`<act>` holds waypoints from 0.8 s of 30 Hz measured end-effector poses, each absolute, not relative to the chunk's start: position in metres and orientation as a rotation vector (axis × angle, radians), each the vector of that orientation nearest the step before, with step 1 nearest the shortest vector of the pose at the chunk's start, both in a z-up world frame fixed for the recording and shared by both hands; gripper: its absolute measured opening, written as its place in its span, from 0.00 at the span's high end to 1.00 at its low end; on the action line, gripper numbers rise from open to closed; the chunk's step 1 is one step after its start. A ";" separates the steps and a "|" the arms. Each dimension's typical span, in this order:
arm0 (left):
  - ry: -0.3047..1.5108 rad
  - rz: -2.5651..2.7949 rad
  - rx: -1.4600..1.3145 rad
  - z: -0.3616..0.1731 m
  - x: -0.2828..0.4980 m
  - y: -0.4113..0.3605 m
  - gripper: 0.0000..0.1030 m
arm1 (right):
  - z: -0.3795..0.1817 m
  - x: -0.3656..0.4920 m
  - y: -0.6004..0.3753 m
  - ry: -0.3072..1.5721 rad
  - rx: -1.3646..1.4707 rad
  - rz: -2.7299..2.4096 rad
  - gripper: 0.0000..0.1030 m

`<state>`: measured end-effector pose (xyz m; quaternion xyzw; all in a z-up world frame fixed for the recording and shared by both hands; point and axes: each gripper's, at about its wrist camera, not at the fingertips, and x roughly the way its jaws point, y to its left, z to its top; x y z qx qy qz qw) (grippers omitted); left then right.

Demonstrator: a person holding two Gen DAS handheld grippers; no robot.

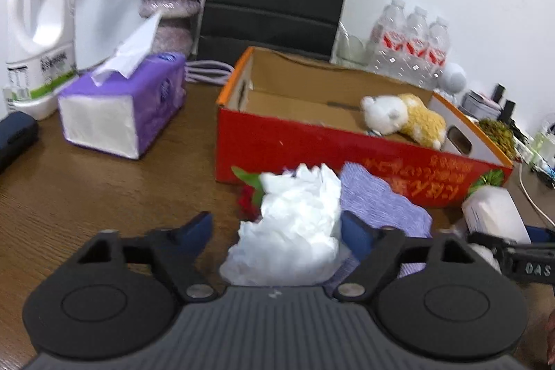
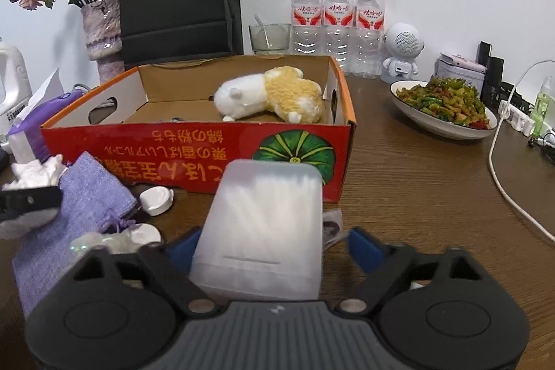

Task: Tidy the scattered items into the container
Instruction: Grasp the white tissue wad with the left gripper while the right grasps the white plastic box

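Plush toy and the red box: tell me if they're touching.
Touching. The right wrist view shows the plush toy lying on the floor of the red box.

a brown wooden table (image 2: 416, 196) carries a red cardboard box (image 2: 194, 144) mid-table, a purple tissue pack (image 1: 128, 106) toward its left edge, a food dish (image 2: 444, 110) toward the right.

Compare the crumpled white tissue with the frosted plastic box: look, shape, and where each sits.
The crumpled tissue is soft, wrinkled and opaque white; the frosted plastic box is rigid, smooth-sided and translucent, with pale sticks faintly visible inside. The tissue lies between the left tongs beside a purple cloth pouch; the box lies between the right tongs. Both rest on the wooden table in front of the red cardboard box, still outside it.
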<state>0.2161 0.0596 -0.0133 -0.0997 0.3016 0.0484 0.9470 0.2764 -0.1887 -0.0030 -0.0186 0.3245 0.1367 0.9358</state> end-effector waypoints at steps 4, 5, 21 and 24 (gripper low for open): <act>0.583 0.070 -0.208 -0.014 0.210 0.059 0.55 | -0.003 0.270 -0.187 0.642 -0.064 0.273 0.37; 0.574 0.068 -0.211 -0.013 0.208 0.059 0.57 | -0.004 0.268 -0.187 0.638 -0.059 0.280 0.37; 0.509 0.055 -0.268 -0.006 0.185 0.069 0.70 | 0.006 0.250 -0.191 0.549 -0.040 0.305 0.37; 0.500 0.039 -0.263 -0.003 0.182 0.067 0.73 | 0.007 0.247 -0.192 0.545 -0.037 0.307 0.37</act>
